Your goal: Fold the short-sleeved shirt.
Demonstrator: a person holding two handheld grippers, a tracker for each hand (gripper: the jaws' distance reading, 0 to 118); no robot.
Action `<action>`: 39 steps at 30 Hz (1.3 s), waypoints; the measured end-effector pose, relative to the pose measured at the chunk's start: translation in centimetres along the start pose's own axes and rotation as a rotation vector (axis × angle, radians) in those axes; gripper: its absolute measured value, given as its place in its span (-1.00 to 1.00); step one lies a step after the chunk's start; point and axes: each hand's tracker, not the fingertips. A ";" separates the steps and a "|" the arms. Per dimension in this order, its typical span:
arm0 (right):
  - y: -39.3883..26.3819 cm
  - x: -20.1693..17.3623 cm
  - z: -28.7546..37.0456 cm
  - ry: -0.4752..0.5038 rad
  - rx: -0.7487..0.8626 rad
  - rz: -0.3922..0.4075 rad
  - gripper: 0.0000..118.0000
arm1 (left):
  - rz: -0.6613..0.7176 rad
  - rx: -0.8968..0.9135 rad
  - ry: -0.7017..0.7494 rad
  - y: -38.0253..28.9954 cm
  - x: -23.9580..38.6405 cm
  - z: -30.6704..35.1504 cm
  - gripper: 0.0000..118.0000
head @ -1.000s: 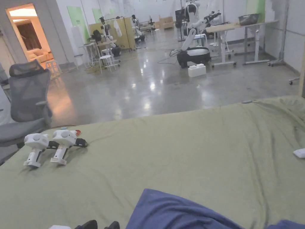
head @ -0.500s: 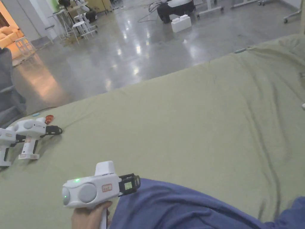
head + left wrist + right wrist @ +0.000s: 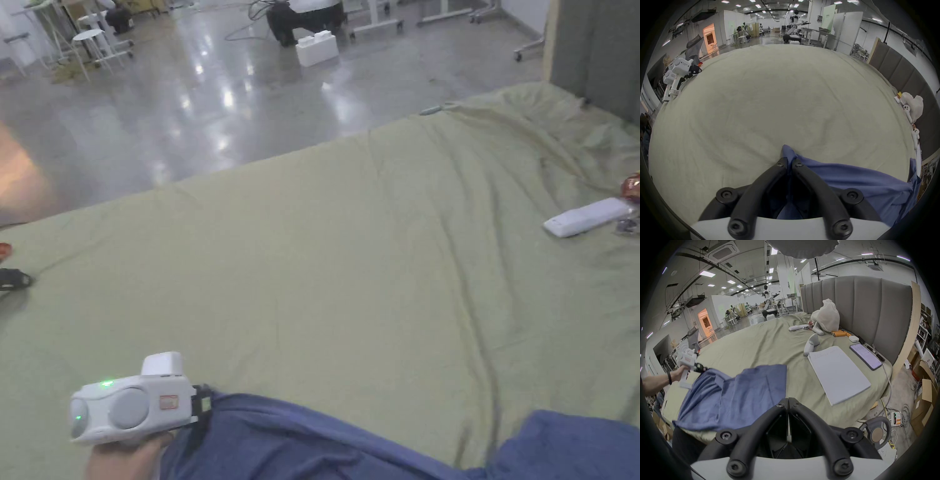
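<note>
Left gripper [image 3: 789, 160] low at the left, jaws pinched together; right gripper [image 3: 788, 401] jaws closed, empty

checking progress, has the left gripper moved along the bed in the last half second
Cannot tell. The head camera swung, so the left gripper only seems shifted; it remains at the blue shirt's edge on the green sheet.

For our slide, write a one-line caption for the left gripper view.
Left gripper, jaws shut on a blue shirt, over a green bedsheet.

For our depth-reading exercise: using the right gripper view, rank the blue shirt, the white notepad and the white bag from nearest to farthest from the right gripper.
1. Blue shirt: just left of the right gripper.
2. White notepad: right, mid-bed.
3. White bag: far, against the headboard.
</note>
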 end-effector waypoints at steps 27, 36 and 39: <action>3.9 -4.6 -15.3 -0.145 -0.236 -0.008 -0.98 | -0.045 0.038 -0.006 -0.1 1.2 3.7 -0.99; 9.3 -4.7 -3.6 0.026 -0.007 -0.027 -1.00 | -0.046 0.426 -0.135 -1.9 -1.4 24.6 -1.00; 12.3 -5.4 -0.1 0.070 0.114 -0.002 -1.00 | -0.039 0.546 -0.119 -2.5 -2.2 32.0 -1.00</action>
